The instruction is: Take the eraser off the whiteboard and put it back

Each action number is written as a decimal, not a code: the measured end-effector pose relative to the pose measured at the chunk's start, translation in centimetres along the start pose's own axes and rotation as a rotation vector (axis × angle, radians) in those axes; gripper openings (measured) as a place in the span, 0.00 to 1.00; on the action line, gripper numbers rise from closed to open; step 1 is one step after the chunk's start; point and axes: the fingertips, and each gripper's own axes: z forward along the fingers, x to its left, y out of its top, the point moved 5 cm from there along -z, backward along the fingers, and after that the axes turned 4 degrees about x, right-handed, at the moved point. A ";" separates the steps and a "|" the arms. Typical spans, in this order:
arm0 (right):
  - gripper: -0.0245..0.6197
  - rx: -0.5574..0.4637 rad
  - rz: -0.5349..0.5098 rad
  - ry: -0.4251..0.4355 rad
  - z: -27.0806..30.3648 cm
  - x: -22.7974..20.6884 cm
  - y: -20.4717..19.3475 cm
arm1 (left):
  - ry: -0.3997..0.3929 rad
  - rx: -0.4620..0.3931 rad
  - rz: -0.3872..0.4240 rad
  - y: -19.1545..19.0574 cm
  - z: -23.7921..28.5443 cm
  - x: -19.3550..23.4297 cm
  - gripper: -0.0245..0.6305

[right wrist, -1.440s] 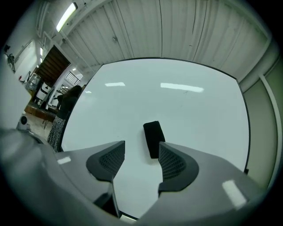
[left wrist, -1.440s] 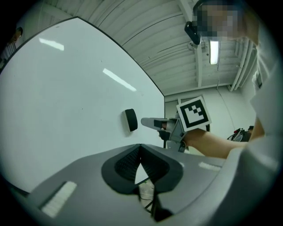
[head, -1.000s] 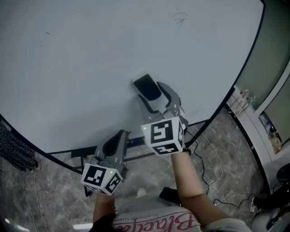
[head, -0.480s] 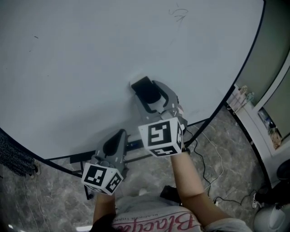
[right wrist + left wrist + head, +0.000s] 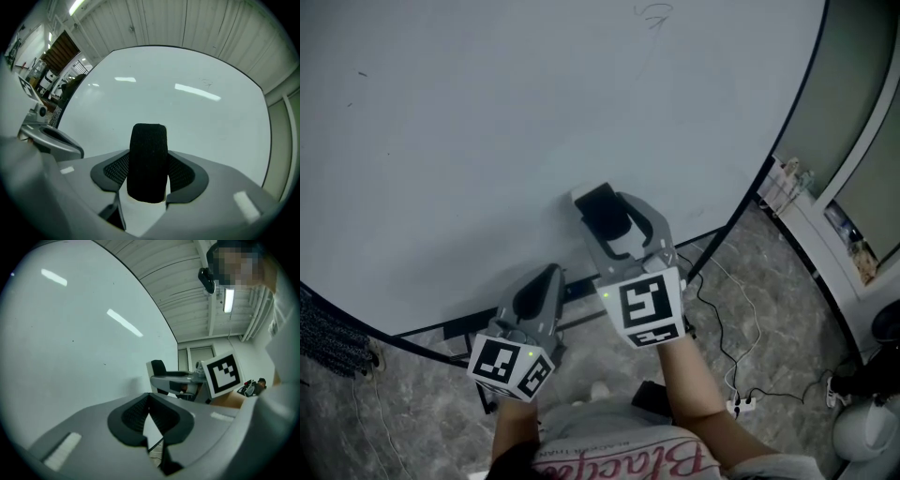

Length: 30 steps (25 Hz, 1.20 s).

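Observation:
The eraser point(image 5: 602, 206), black felt on a white back, is clamped between the jaws of my right gripper point(image 5: 609, 217) low on the whiteboard point(image 5: 487, 122). In the right gripper view the eraser point(image 5: 147, 161) stands upright between both pads, pressed on each side. Its white back lies at the board's surface; I cannot tell whether it touches. My left gripper point(image 5: 546, 277) hangs lower left of it near the board's bottom edge, jaws together and empty. The left gripper view shows its pads point(image 5: 136, 414) meeting, with the eraser point(image 5: 158, 367) and right gripper beyond.
The board's black frame point(image 5: 787, 122) curves down the right side, and its stand bars point(image 5: 469, 323) run under the bottom edge. Cables and a power strip point(image 5: 741, 405) lie on the stone floor at right. A low white shelf point(image 5: 806, 211) stands farther right.
My right gripper has slid down the whiteboard with the eraser still in it. The left gripper has stayed where it was.

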 end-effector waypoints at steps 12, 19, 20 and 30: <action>0.41 -0.130 0.168 0.001 -7.2 3.0 -2.2 | -0.044 -0.044 0.019 0.7 -0.9 -0.9 0.04; 0.41 -0.064 0.229 0.042 -8.1 4.4 -3.8 | -0.051 -0.048 0.063 1.2 -1.6 -1.2 0.03; 0.41 -0.064 0.231 0.045 -8.1 4.4 -3.8 | -0.051 -0.048 0.077 1.3 -1.6 -1.4 0.03; 0.41 -0.058 0.212 0.048 -7.9 4.4 -3.9 | -0.058 -0.051 0.078 1.1 -1.4 -1.8 0.03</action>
